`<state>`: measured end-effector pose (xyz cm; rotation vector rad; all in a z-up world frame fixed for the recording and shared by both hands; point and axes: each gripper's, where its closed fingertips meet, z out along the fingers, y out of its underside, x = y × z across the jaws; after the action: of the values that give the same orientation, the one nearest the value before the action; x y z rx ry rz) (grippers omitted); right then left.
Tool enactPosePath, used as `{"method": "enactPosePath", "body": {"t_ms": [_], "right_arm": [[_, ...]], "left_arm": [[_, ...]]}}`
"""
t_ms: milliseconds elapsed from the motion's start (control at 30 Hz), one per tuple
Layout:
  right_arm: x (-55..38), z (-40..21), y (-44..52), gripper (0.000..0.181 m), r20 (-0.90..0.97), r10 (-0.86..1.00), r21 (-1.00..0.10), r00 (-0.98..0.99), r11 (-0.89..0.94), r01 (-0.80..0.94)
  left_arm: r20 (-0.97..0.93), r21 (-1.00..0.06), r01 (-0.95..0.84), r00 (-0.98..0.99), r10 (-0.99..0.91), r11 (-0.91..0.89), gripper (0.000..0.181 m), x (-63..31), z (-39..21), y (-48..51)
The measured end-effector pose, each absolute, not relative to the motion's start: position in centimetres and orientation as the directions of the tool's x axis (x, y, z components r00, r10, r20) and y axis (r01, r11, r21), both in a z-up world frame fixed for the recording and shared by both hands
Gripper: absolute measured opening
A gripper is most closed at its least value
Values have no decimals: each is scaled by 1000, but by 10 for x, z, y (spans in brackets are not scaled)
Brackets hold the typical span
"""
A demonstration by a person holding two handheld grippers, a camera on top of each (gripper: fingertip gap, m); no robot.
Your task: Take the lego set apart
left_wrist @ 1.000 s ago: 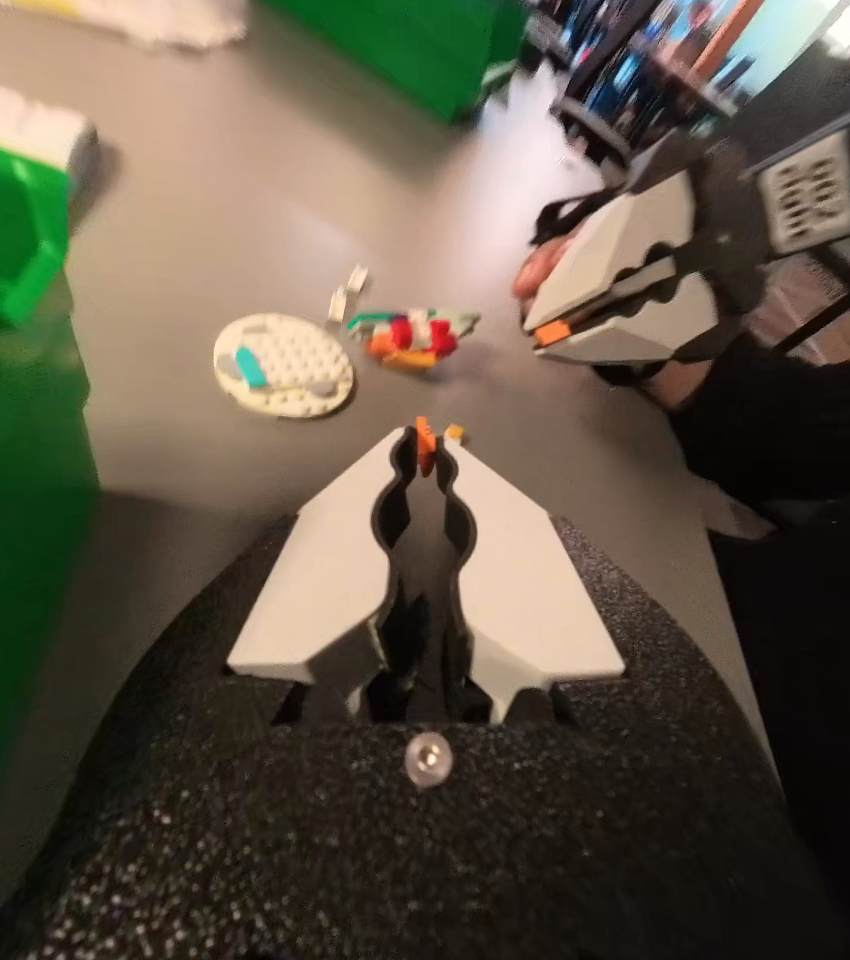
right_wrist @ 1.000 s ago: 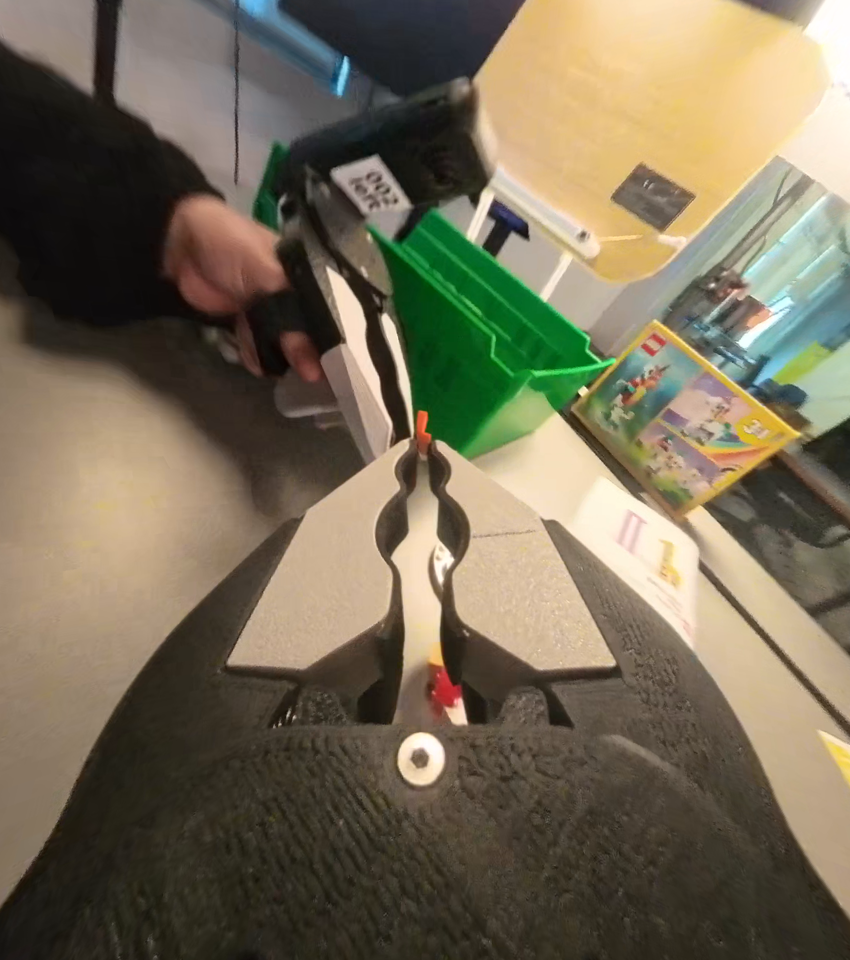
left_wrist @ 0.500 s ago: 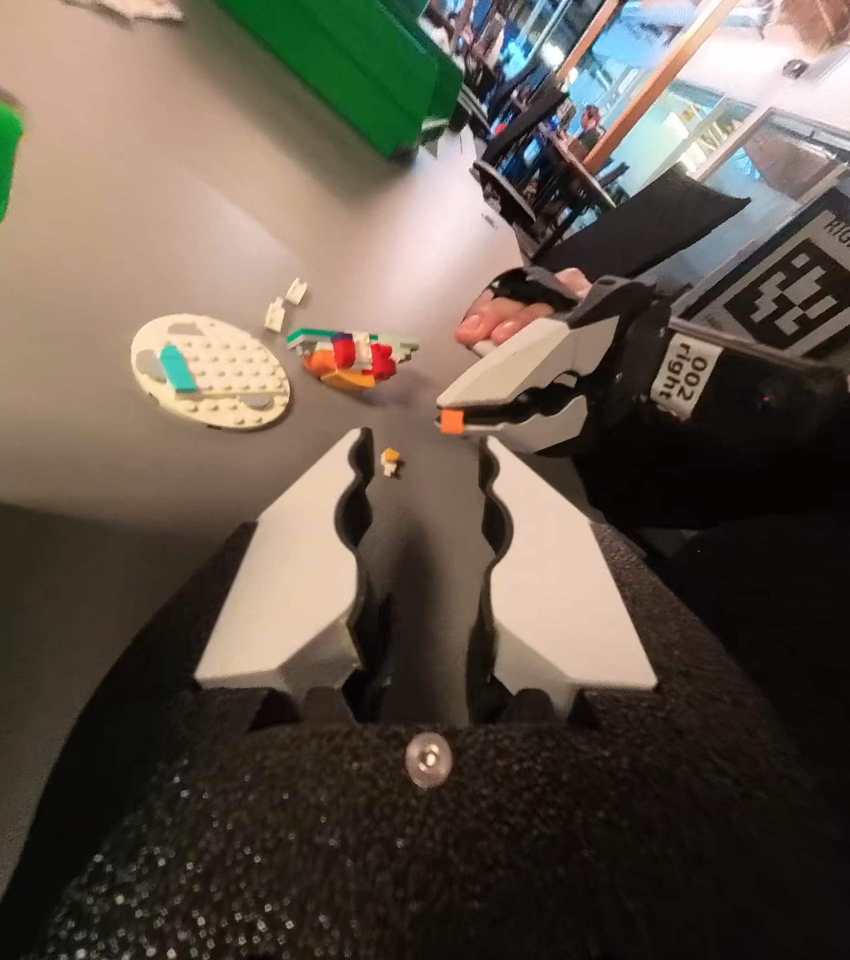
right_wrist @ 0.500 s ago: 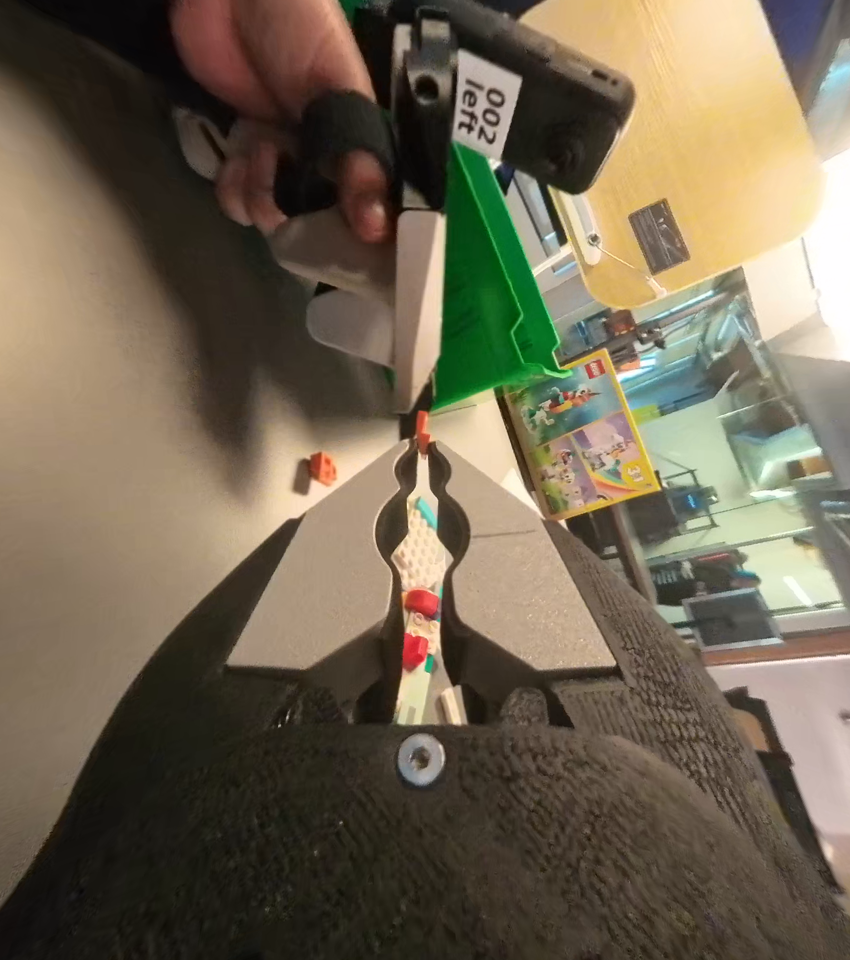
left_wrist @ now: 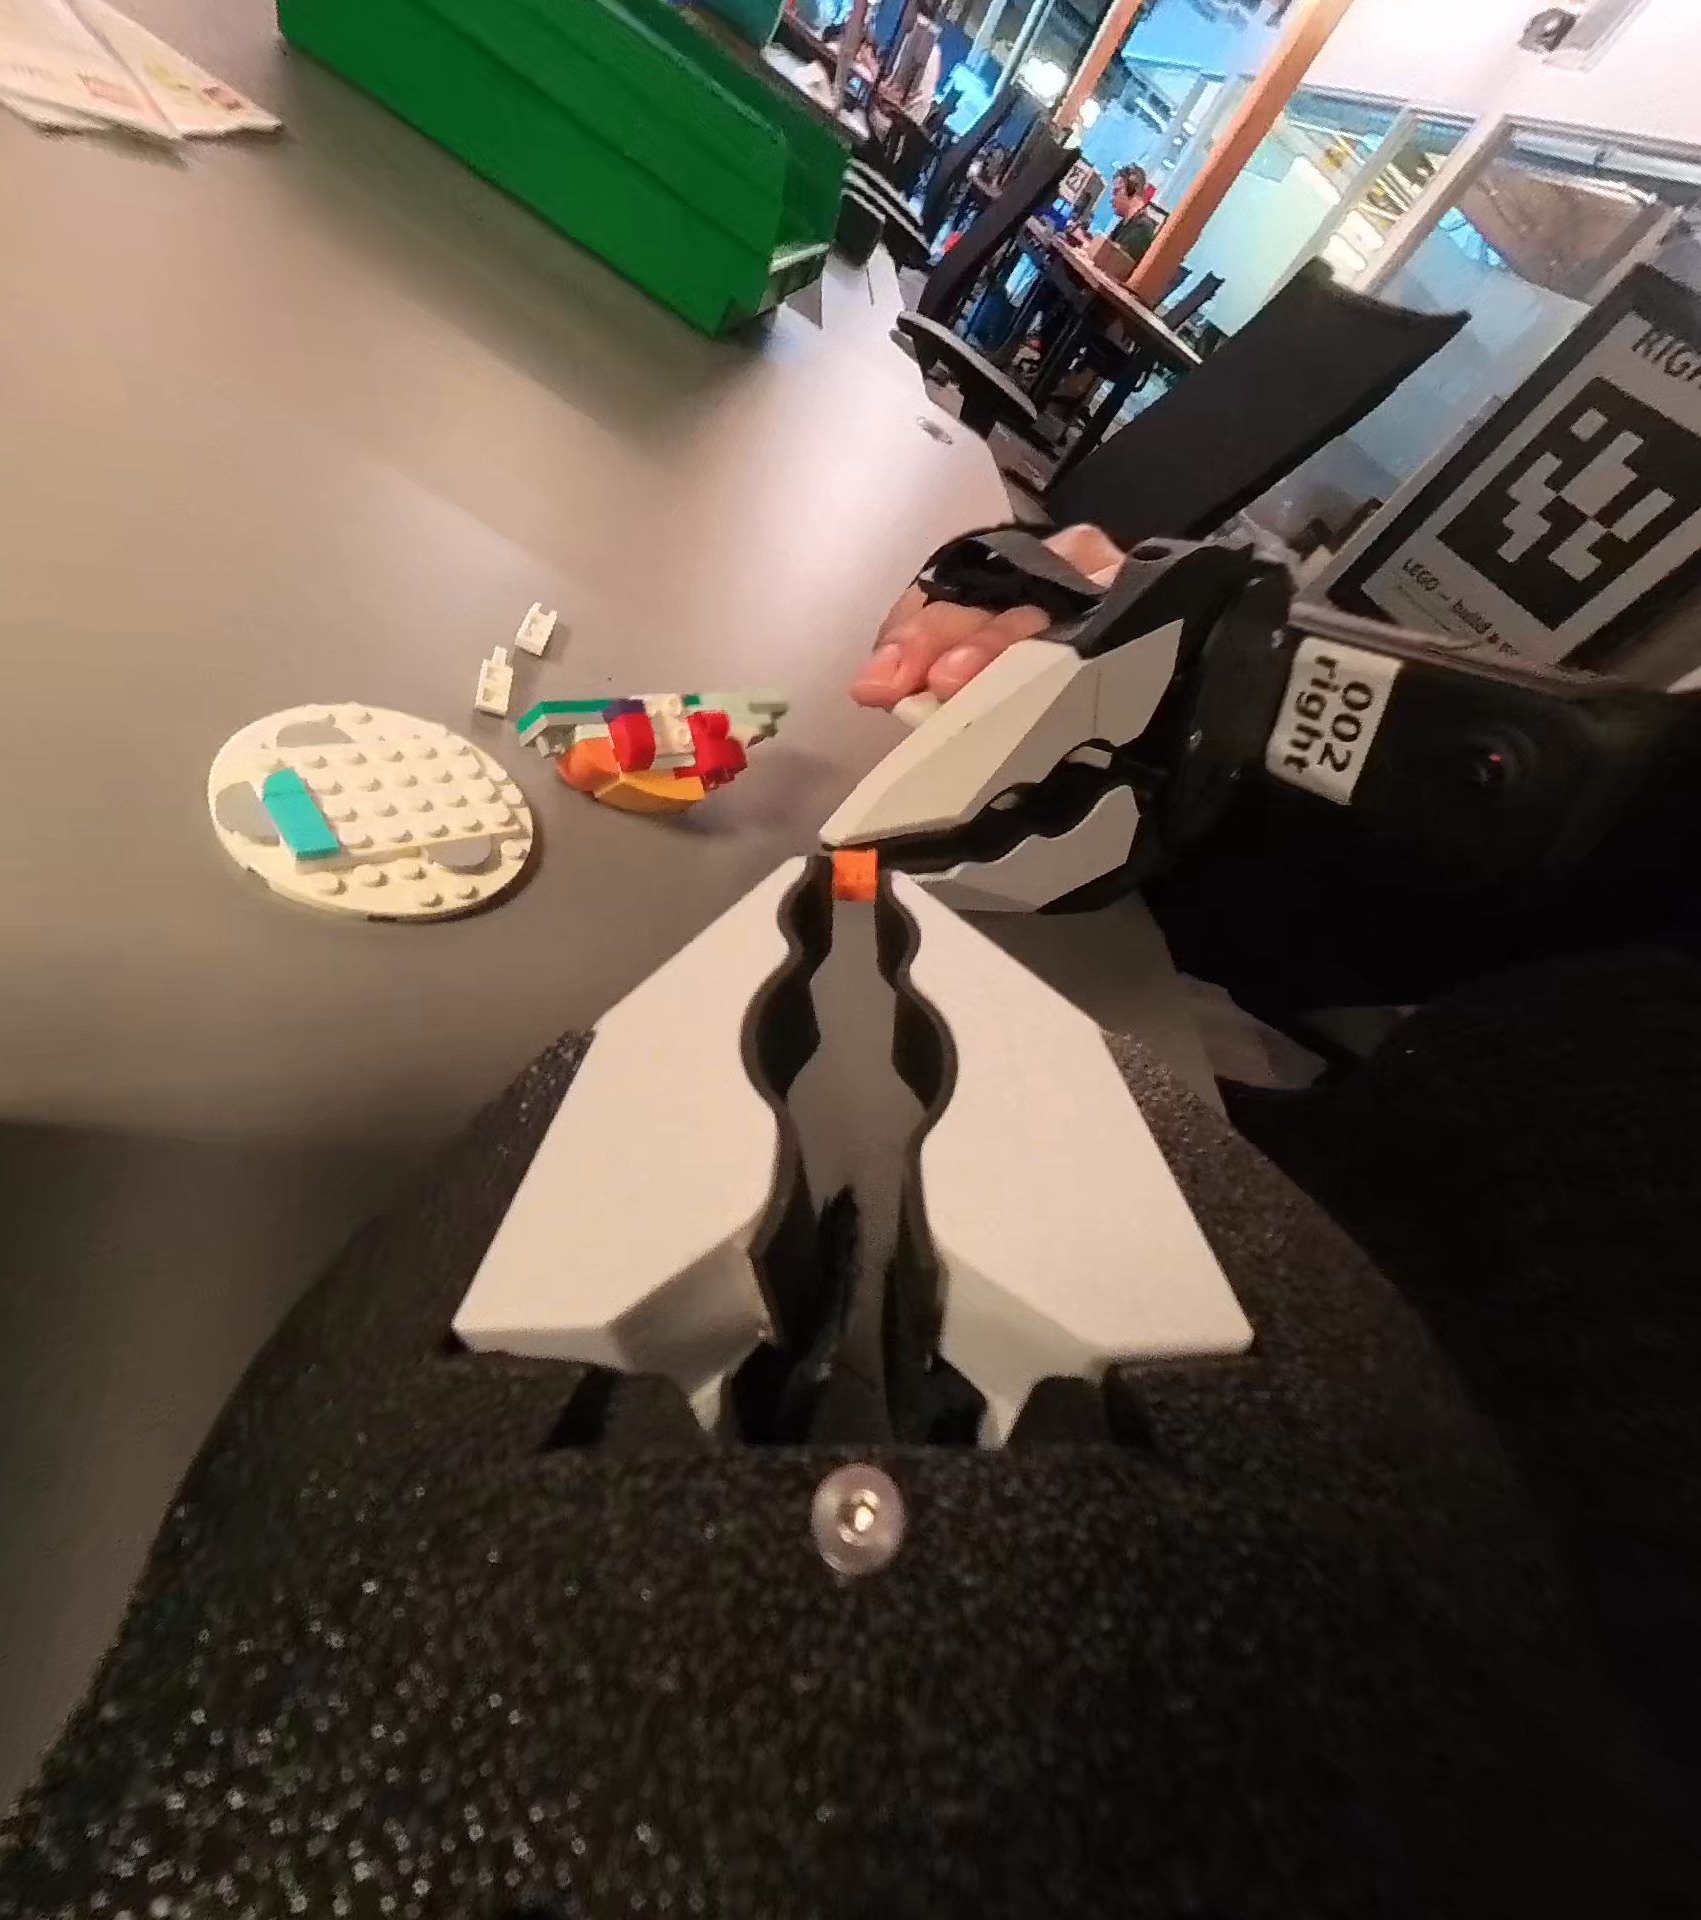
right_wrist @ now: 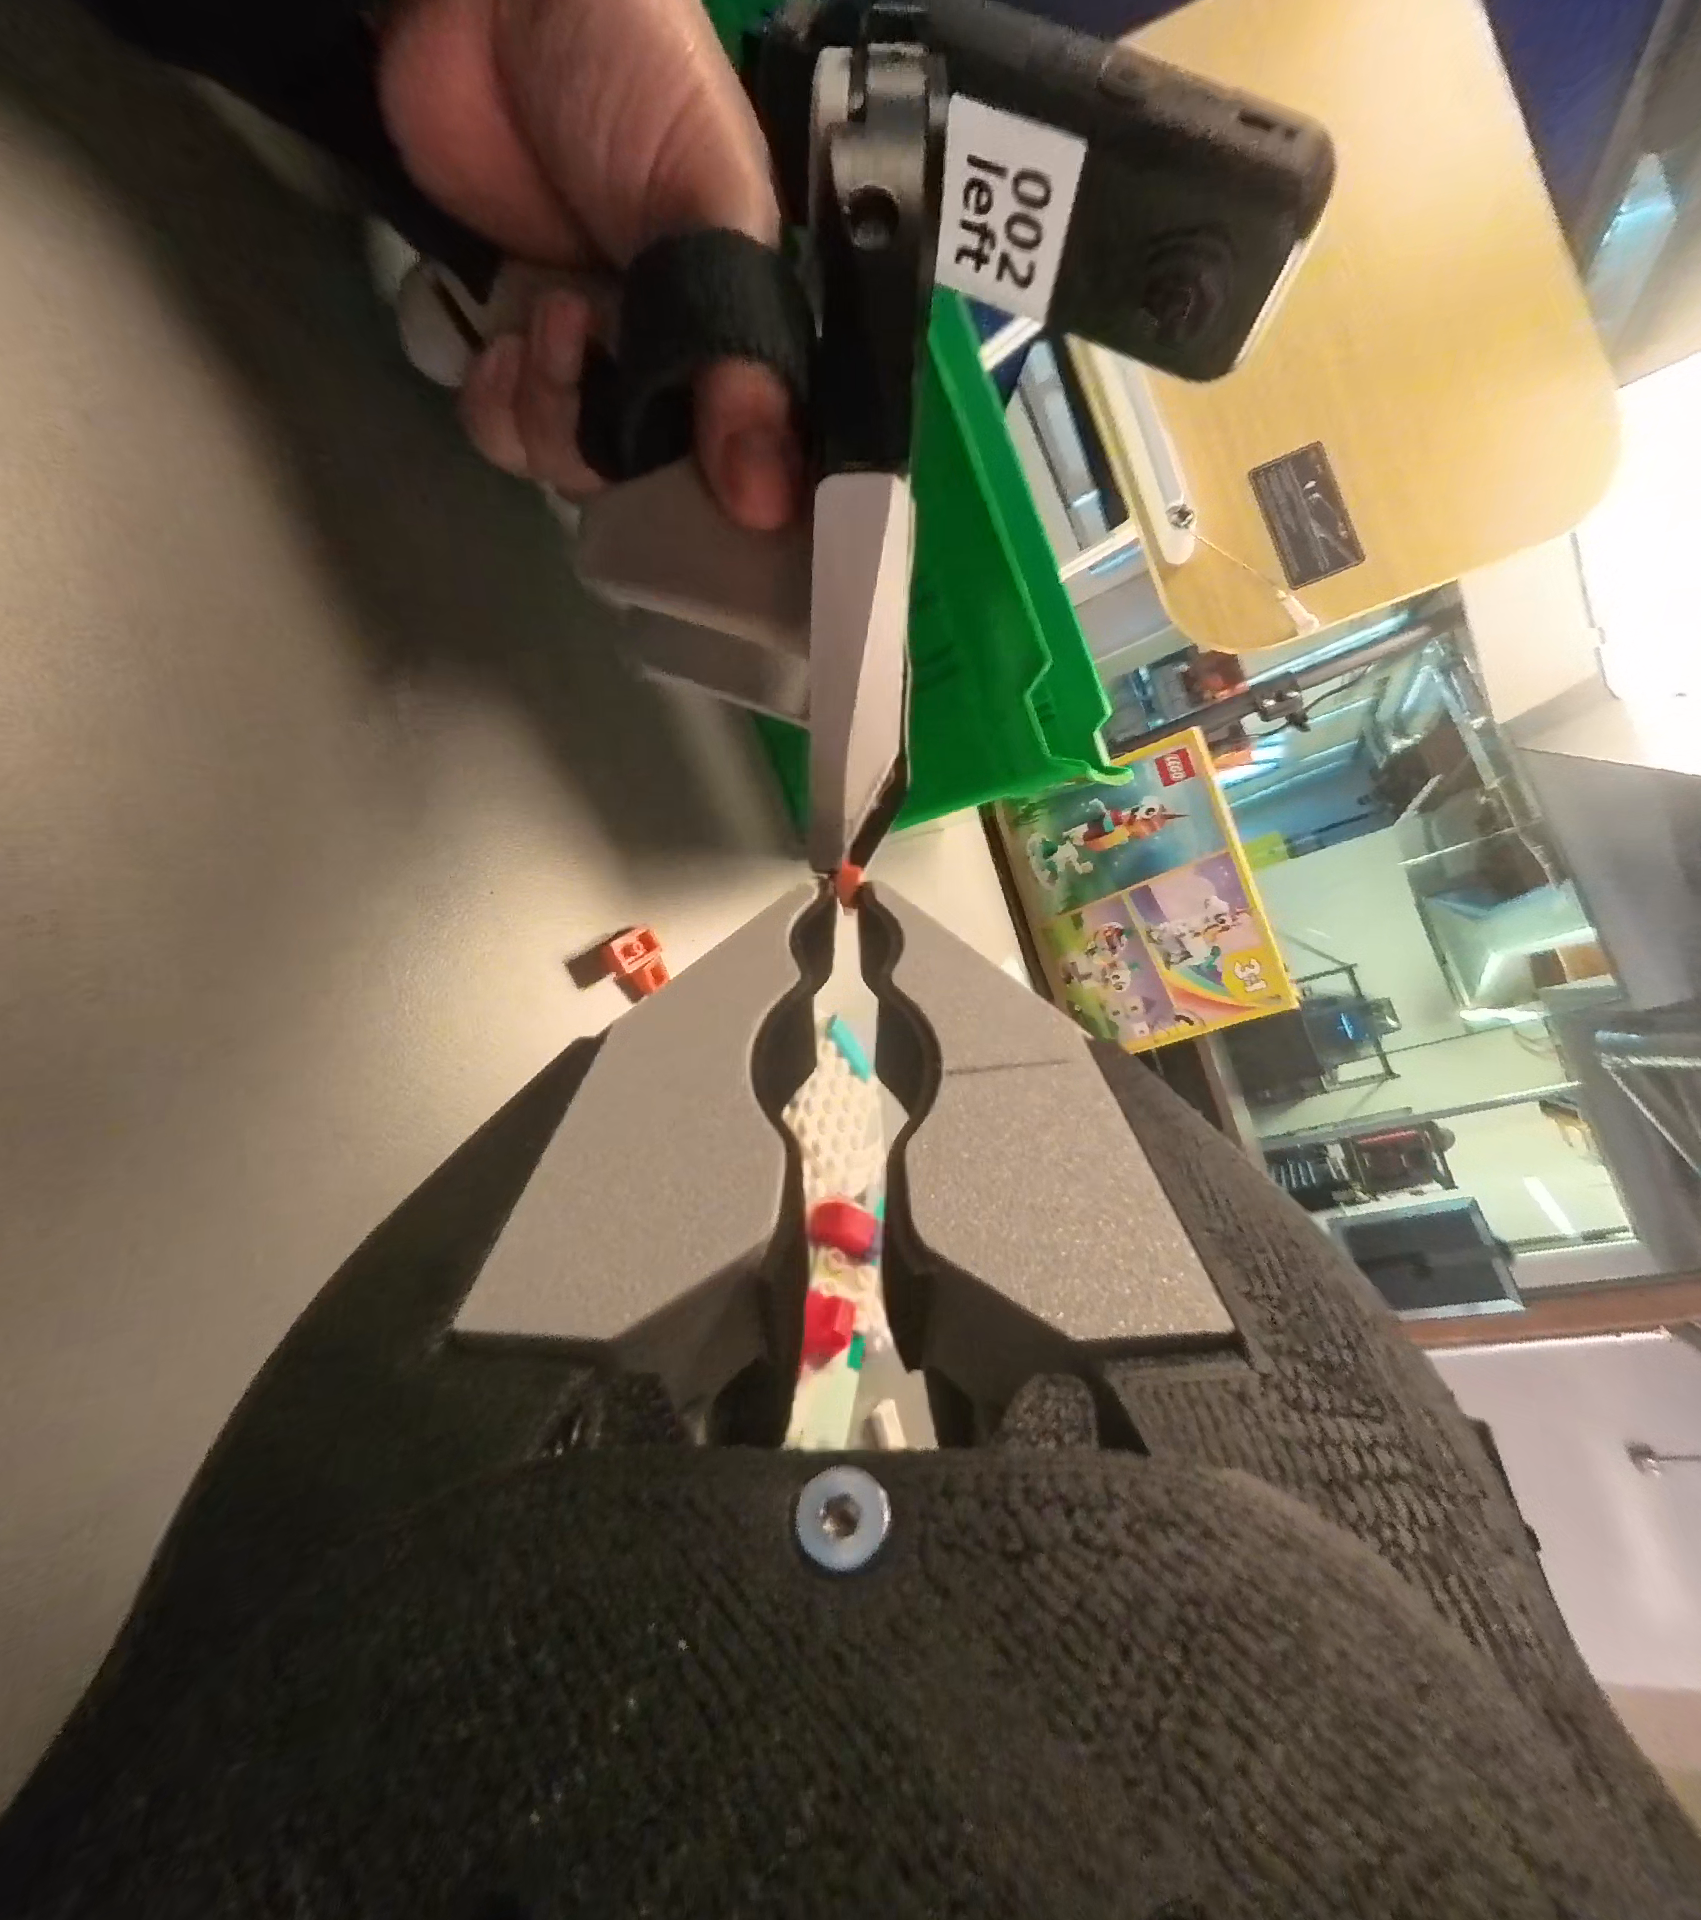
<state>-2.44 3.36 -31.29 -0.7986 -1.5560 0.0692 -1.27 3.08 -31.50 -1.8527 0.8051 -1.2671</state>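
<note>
A tiny orange brick [left_wrist: 854, 878] is pinched between the tips of both grippers, just above the grey table. My right gripper [right_wrist: 841, 896] is shut on it and comes in from the right in the left wrist view [left_wrist: 841, 844]. My left gripper [left_wrist: 851, 869] has closed its tips on the same brick from the other side; it shows edge-on in the right wrist view [right_wrist: 844, 857]. A round white studded plate [left_wrist: 373, 810] with a teal tile lies to the left. A small multi-coloured build [left_wrist: 648, 743] lies beside it.
Two small white pieces [left_wrist: 513, 665] lie behind the build. A loose orange brick [right_wrist: 622, 956] lies on the table near the tips. Green bins [left_wrist: 565, 135] stand at the back, and one [right_wrist: 991, 623] stands behind my left gripper. A Lego box [right_wrist: 1137, 904] and booklets [left_wrist: 98, 73] lie further off. The tips of both grippers are at nearly the same place. Both grippers' tips are roughly 10 cm from the round white studded plate [left_wrist: 373, 810].
My left gripper let go of an orange brick, opened wide, then moved up to the right gripper's tips and closed on the brick held there. The right gripper stayed shut.
</note>
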Motion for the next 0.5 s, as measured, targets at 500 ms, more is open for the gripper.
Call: {"method": "enactPosePath", "body": {"t_ms": [500], "right_arm": [[-8, -269, 55, 8, 758, 545, -649, 359, 685, 330]], "left_arm": [[-122, -956, -240, 847, -518, -166, 7, -208, -197, 88]]}}
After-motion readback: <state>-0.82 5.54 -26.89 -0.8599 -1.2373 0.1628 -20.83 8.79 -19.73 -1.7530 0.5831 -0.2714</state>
